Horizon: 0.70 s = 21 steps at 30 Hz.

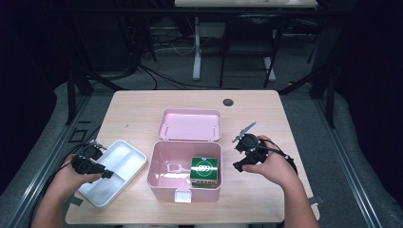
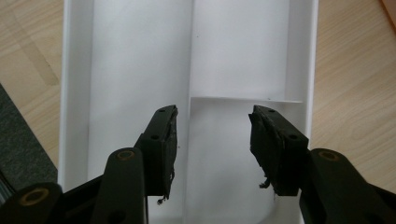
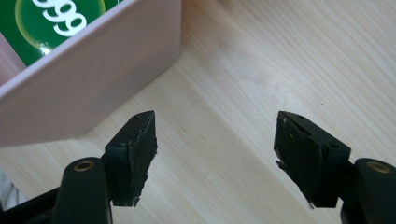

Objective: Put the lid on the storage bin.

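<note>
At a pale wooden table (image 1: pixel 142 107), a person works two hand-held grippers around an open pink box (image 1: pixel 184 190); its hinged lid (image 1: pixel 190 124) lies flat on the table at twelve o'clock of the box, leaving the inside free to reach from above. A green packet (image 1: pixel 205 170) with white numerals stands in the box's four o'clock corner, against the right wall. The white divided tray (image 1: pixel 114 170) sits at nine o'clock of the box, just beside it and slightly askew; it looks like the insert that belongs inside.

The left gripper (image 1: pixel 108 174) hangs over the tray with its jaws parted and nothing between them; seen along its own jaws, the left gripper (image 2: pixel 212 149) straddles the tray's centre partition (image 2: pixel 191 60), seemingly lined up to pinch that ridge. The right gripper (image 1: pixel 236 153) waits at three o'clock of the box, jaws spread and empty above bare wood; in its own view the right gripper (image 3: pixel 215 158) points past the box's outer wall (image 3: pixel 93 79), probably placed to steady the box.
</note>
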Tool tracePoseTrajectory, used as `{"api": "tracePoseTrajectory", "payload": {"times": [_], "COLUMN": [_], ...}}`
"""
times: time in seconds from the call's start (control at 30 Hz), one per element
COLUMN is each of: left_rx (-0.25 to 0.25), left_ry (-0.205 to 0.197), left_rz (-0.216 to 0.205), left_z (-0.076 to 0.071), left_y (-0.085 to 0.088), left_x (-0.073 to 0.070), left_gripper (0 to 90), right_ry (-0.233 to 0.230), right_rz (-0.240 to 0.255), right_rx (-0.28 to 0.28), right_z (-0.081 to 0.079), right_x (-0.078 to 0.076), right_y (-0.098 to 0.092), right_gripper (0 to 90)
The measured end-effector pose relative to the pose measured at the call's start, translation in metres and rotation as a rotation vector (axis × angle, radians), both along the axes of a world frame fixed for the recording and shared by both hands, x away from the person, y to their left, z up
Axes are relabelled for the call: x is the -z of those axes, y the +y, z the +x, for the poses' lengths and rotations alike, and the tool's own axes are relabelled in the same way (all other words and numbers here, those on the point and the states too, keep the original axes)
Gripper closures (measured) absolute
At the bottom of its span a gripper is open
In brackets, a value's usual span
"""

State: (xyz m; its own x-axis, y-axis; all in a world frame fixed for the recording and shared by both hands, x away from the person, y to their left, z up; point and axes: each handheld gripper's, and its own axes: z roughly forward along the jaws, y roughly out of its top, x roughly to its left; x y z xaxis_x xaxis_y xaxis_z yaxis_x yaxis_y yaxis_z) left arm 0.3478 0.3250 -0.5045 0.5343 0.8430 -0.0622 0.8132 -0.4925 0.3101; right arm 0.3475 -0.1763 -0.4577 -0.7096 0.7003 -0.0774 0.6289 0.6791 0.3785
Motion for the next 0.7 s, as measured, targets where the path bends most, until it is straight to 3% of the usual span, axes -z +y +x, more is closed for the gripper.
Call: {"api": "tracePoseTrajectory", "payload": {"times": [0.1, 0.17, 0.37, 0.47, 0.7], "left_rx": [-0.017, -0.025, -0.048, -0.053, -0.004], "left_ry": [-0.011, -0.022, -0.019, -0.009, 0.022], "left_rz": [-0.021, -0.026, -0.030, -0.017, 0.055], "left_z": [-0.002, -0.002, -0.003, -0.003, 0.007], "left_y": [0.003, 0.004, 0.007, 0.008, -0.001], "left_x": [-0.005, -0.007, -0.005, -0.002, -0.008], "left_gripper": [52.4, 53.2, 54.0, 57.5, 63.1], "right_ry": [-0.024, -0.028, -0.023, -0.040, -0.053], "right_rz": [0.031, -0.003, -0.013, 0.008, 0.048], "right_rx": [0.023, 0.036, 0.072, 0.084, 0.103], "right_z": [-0.002, -0.002, -0.002, -0.002, -0.004], "right_x": [0.006, 0.010, 0.013, 0.015, 0.013], "right_y": [-0.001, 0.000, -0.006, -0.008, -0.012], "right_gripper": [30.5, 30.5, 30.8, 30.9, 31.0]}}
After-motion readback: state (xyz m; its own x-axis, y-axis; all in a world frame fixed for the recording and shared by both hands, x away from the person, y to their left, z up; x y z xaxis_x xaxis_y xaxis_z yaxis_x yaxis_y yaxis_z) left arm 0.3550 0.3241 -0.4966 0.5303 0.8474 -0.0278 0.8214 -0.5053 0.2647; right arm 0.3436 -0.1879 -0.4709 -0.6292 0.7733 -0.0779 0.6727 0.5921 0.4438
